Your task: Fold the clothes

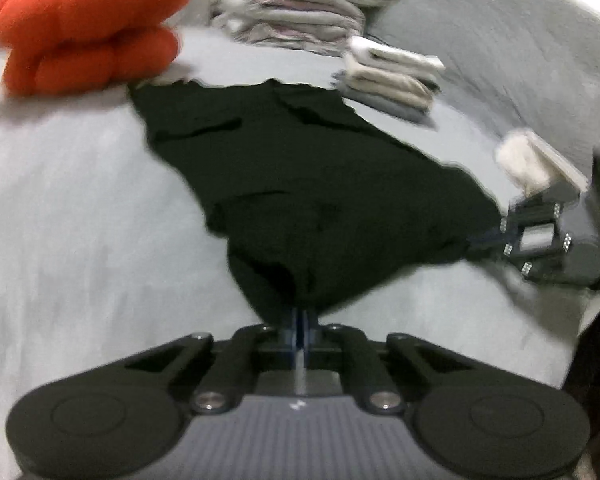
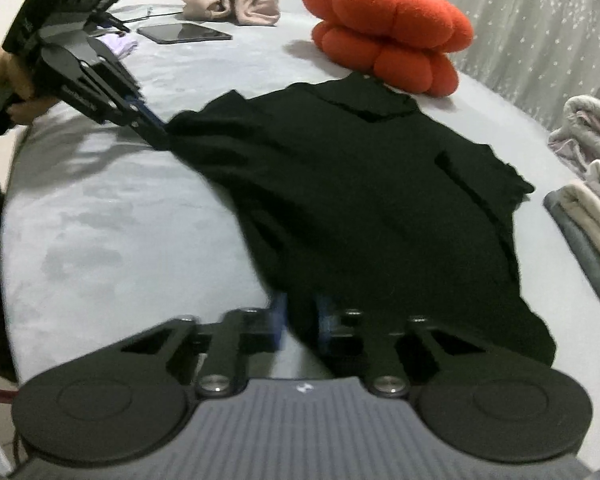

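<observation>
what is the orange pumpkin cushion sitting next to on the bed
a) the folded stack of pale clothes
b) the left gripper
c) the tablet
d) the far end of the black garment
d: in the right wrist view the pumpkin cushion sits right at the far end of the black garment.

a pale grey bed (image 2: 140, 208) fills the view, a star-speckled curtain (image 2: 520, 20) behind.

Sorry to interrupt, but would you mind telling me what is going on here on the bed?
A person is folding a black garment on the grey bed. The left gripper and the right gripper each pinch its near edge, jaws shut. An orange pumpkin cushion sits at its far end, and folded clothes are stacked beside it.
</observation>
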A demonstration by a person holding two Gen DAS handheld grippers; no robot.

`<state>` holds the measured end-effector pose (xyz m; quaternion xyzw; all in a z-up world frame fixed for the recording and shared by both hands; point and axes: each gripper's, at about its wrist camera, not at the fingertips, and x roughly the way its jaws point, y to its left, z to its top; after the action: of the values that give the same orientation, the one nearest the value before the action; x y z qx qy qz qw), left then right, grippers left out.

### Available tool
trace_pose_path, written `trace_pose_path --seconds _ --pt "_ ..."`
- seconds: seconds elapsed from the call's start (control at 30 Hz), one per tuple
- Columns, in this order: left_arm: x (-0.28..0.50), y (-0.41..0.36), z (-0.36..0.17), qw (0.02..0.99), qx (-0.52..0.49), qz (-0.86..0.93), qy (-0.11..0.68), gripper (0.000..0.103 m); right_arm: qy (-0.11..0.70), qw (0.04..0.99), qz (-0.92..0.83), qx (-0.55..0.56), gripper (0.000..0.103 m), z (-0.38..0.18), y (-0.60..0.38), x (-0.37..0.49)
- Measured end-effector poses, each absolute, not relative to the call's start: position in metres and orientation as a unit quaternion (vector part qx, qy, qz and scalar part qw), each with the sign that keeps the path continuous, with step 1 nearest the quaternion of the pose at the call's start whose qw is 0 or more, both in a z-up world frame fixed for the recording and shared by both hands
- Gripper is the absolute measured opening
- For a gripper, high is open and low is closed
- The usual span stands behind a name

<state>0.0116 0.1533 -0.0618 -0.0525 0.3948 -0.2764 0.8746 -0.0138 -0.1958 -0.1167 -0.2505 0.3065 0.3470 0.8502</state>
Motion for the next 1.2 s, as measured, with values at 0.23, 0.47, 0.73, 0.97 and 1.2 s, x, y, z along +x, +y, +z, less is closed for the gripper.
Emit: trace_pose_path --seconds 0.23,0.47,0.73,0.97,1.2 --pt "-0.001 0.200 -0.051 0.834 -0.213 -0.277 0.426 0.002 0.299 0.837 0.383 -0.251 0.002 -0.089 -0.219 -0.014" --pt "-0.003 0.176 -0.071 0.809 -0.145 -0.276 0.498 0.004 0.327 0.814 0.400 -0.264 0.000 -0.096 -0.219 -0.012" --pt "0.002 0.179 -0.047 0.838 -0.134 -0.277 0.451 0.036 0.347 0.825 0.384 -0.229 0.039 -0.092 -0.228 -0.007" --pt "0.028 0.180 -0.043 0.849 -0.165 -0.258 0.430 0.035 0.339 0.847 0.372 -0.170 0.044 -0.079 -0.234 0.002" --pt "0.044 0.178 -0.049 0.864 -0.167 -0.231 0.416 0.034 0.322 0.866 0.365 -0.111 0.043 -0.067 -0.230 0.011"
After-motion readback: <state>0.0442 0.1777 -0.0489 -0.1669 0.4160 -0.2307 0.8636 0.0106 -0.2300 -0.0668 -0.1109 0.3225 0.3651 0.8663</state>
